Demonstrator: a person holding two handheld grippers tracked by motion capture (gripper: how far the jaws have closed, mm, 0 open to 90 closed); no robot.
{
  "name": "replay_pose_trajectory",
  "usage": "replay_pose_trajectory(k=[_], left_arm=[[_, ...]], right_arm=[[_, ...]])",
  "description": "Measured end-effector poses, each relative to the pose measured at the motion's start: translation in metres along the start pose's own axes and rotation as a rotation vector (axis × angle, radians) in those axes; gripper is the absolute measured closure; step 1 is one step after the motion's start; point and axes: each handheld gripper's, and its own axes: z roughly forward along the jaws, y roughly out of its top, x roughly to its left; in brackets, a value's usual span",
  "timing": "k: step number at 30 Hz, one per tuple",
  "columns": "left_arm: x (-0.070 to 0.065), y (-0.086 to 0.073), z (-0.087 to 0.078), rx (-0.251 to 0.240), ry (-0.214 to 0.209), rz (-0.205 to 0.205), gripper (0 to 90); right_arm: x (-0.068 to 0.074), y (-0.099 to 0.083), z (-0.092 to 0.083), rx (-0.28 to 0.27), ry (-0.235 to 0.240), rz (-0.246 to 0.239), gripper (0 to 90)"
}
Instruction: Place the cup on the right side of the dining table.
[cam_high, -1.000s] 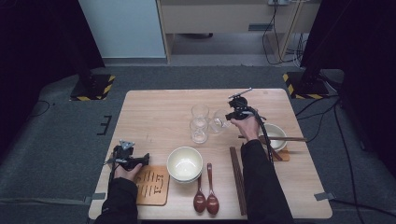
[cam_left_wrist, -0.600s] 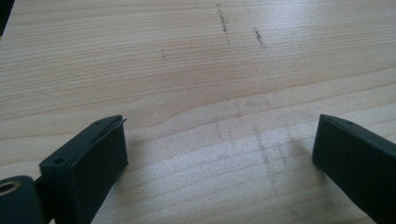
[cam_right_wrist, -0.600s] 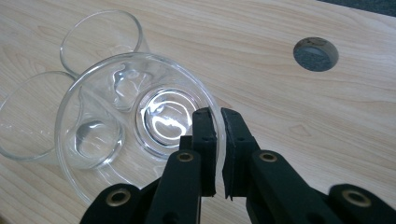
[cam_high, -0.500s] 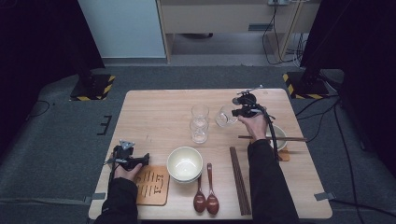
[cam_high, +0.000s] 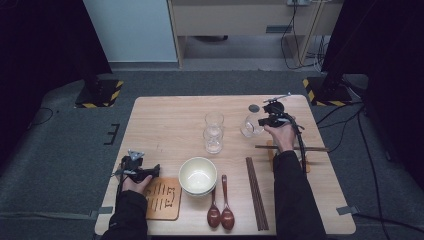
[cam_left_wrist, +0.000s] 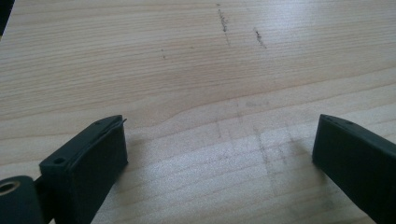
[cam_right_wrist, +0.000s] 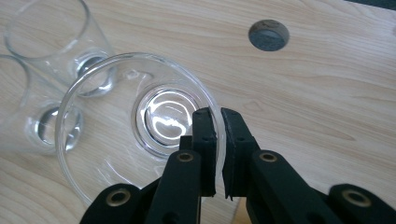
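Glass (cam_right_wrist: 140, 140) number three hangs tilted in the right gripper (cam_right_wrist: 217, 116), whose fingers (cam_right_wrist: 204, 140) are clamped shut on its rim, one inside and one outside the wall; it sits over the far right part of the worktop (cam_high: 165, 125), just right of two more glasses (cam_high: 214, 131) standing upright near the middle. The left gripper (cam_high: 137, 170) rests at the near left edge with its fingers (cam_left_wrist: 88, 163) wide apart and nothing between them. A thin pinch on a smooth rim is risky: I judge the glass could swivel or slip out if the hand jerks, and swinging it left could knock the standing pair. Counted: three glasses, what looks like two stacked bowls (cam_high: 198, 175) near the front, two dark spoons (cam_high: 220, 212), a set of chopsticks (cam_high: 256, 192) lying near and another (cam_high: 295, 148) across a small board at the right, and one wooden coaster (cam_high: 162, 200).
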Motion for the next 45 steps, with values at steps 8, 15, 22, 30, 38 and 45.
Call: replay_pose_trajectory(k=[8,15,22,30,38,45], left_arm=[[0.000,0.000,0.000,0.000,0.000,0.000,2.1],[0.000,0.000,0.000,0.000,0.000,0.000,2.1],[0.000,0.000,0.000,0.000,0.000,0.000,2.1],[0.000,0.000,0.000,0.000,0.000,0.000,2.1],[0.000,0.000,0.000,0.000,0.000,0.000,2.1],[0.000,0.000,0.000,0.000,0.000,0.000,2.1]], right_arm=[[-0.007,-0.003,-0.002,0.003,-0.024,0.005,85.8],[-0.011,-0.007,0.001,0.020,-0.042,0.011,85.8],[-0.016,-0.014,0.007,0.046,-0.061,0.014,85.8],[-0.019,-0.016,0.011,0.074,-0.099,0.008,85.8],[-0.018,-0.017,0.017,0.096,-0.121,0.000,85.6],[-0.018,-0.016,0.019,0.078,-0.126,0.021,85.3]])
